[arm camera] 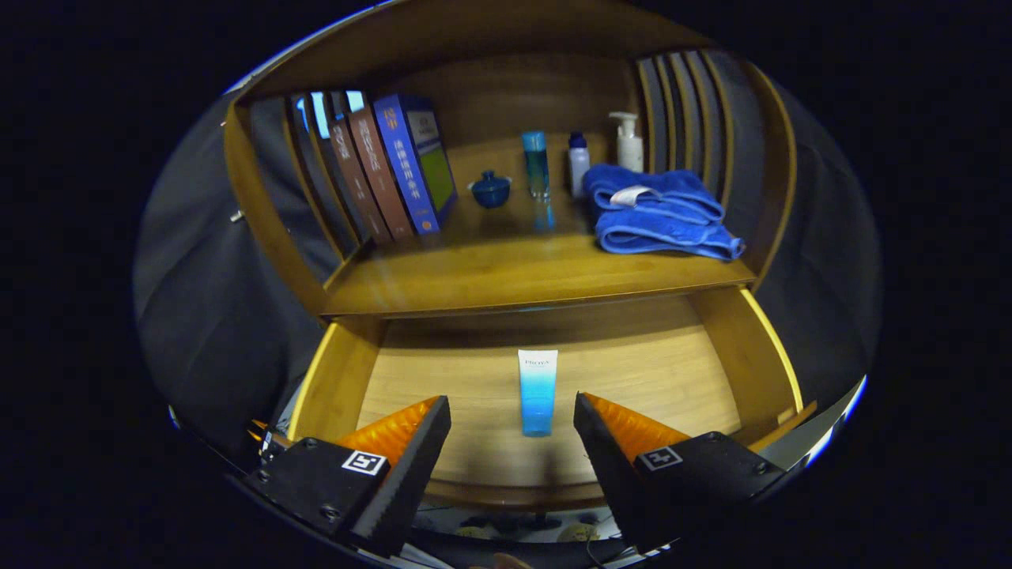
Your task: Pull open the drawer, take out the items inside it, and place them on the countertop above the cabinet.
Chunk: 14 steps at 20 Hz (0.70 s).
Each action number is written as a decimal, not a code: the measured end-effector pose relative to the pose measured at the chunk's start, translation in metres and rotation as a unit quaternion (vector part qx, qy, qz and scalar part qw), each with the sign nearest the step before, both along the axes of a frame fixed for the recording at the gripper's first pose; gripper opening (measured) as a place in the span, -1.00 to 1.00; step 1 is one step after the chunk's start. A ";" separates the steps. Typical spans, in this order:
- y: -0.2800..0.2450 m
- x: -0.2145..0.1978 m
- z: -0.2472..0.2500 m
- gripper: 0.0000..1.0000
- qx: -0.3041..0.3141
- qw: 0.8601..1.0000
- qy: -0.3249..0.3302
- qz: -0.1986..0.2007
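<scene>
Drawer [735,356] stands pulled open below the worktop [506,276], its wooden floor bare except for one tube [538,391]. That tube lies flat near the middle of the drawer floor, its long axis running from the drawer's front toward its back, the white end pointing at the back and the blue end at the front. The gripper [512,431] hangs released above the drawer's front edge, fingers spread wide, with the tube's blue end between them and untouched. On the worktop behind the drawer sit leaning books [395,170], a small blue lidded bowl [491,190], three bottles [581,158] and a folded blue towel [660,213].
</scene>
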State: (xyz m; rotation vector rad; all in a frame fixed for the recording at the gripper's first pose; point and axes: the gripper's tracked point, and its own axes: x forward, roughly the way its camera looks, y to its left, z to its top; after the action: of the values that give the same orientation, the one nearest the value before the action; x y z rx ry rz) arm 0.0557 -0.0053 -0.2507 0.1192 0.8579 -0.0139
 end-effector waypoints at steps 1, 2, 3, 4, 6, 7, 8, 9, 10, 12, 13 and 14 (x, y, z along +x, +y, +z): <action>0.000 0.010 -0.012 0.99 0.007 1.000 0.017 -0.004; -0.001 0.016 -0.021 0.99 0.011 0.999 0.034 -0.013; -0.004 0.023 -0.030 0.99 0.012 0.998 0.050 -0.020; -0.006 0.030 -0.042 0.99 0.007 0.997 0.069 -0.022; -0.009 0.034 -0.060 0.99 -0.009 0.994 0.111 -0.018; -0.012 0.034 -0.070 0.99 -0.020 0.991 0.132 -0.016; -0.013 0.034 -0.079 0.99 -0.028 0.988 0.151 -0.013; -0.015 0.032 -0.088 0.99 -0.035 0.985 0.167 -0.010; -0.018 0.029 -0.097 0.99 -0.044 0.982 0.182 -0.008; -0.020 0.022 -0.108 0.99 -0.058 0.977 0.204 -0.005; -0.022 0.020 -0.112 0.99 -0.066 0.975 0.213 -0.006; -0.023 0.018 -0.117 0.99 -0.070 0.973 0.219 -0.007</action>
State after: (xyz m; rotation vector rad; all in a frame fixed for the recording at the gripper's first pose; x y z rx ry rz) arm 0.0736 -0.0284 -0.3674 -0.0128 1.2944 -0.1167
